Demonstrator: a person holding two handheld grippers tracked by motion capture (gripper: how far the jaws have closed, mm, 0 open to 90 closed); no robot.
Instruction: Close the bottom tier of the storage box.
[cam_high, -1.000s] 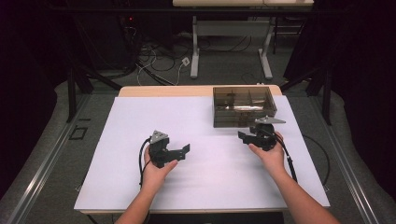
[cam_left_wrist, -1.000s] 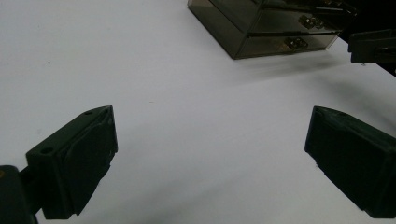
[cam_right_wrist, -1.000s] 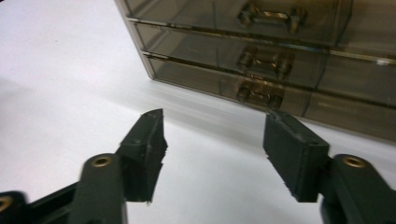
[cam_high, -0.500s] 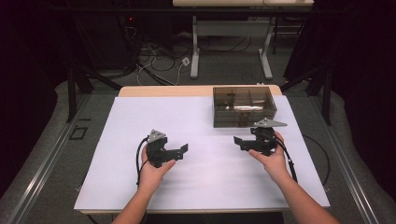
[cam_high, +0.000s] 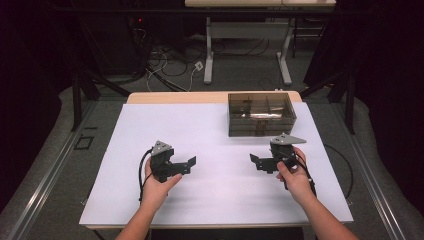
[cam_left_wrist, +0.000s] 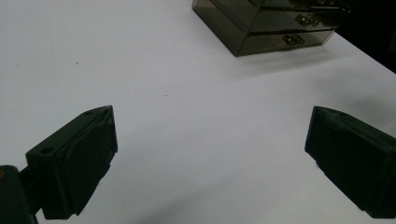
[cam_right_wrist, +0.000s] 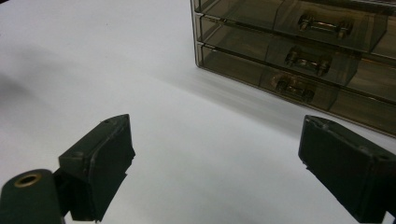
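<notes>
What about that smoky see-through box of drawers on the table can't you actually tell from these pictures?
- Smoky transparent plastic drawer box: in the high view, the contents are too small and dim behind the tinted walls to make out.
- Its top and right side are cut off by the frame edge in the right gripper view.
- Small metal drawer handles: too small in the left gripper view to tell their shape.

Bright, even light on the white table; dark, dim surroundings. Soft shadows beside the drawer box. Slightly soft focus.

Dim room, grey floor, tangled cables, white-legged desk behind the white-topped table.
</notes>
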